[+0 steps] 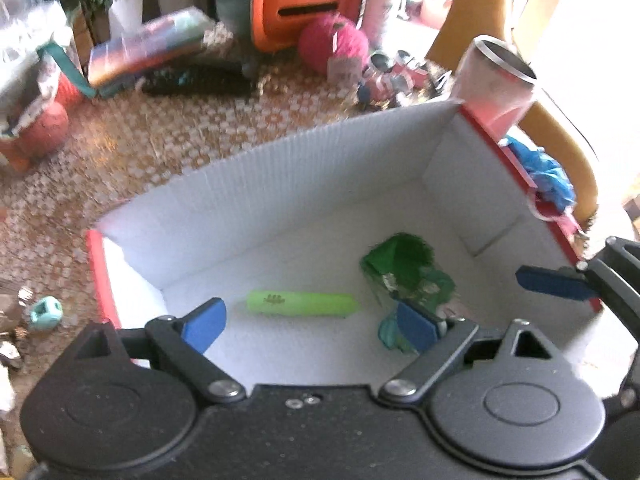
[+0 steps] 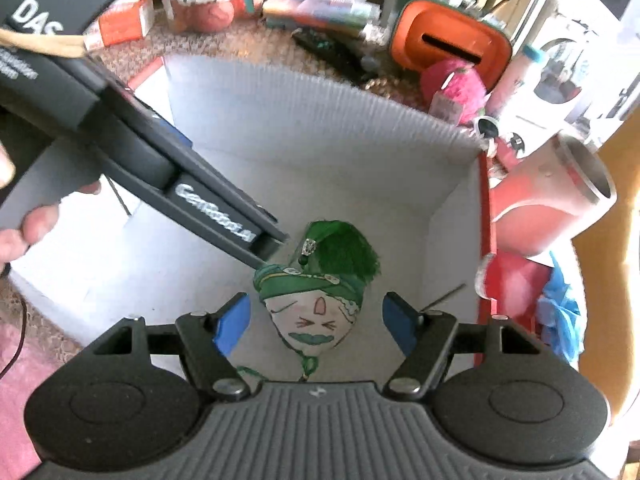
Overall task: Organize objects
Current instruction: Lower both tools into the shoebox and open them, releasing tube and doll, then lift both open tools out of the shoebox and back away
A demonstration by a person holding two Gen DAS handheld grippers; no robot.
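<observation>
A patterned brown-and-white carpet [image 1: 192,136] covers the floor of a cluttered room, where a white corrugated box [image 1: 280,184] with red outer walls stands open. To the left of the box lie small teal and metallic odds and ends; behind it sit a stack of coloured packets [image 1: 148,48], an orange case [image 1: 308,4] with a slot and a fuzzy pink ball [image 1: 333,42]; at the box's far right corner leans a pink metal-rimmed tumbler [image 1: 498,80], with crumpled blue plastic [image 1: 548,172] just beside the right wall. On the box's smooth white floor a lime-green cylinder [image 1: 302,303] lies on its side towards the left, and an egg-shaped ornament [image 2: 316,316] with a drawn face, green turban and feathery green plume rests to its right. The left gripper [image 1: 310,326] hangs over the box, blue-padded jaws spread wide and empty, the cylinder just beyond them. The right gripper [image 2: 316,324] hangs with jaws apart, the ornament between them untouched.
</observation>
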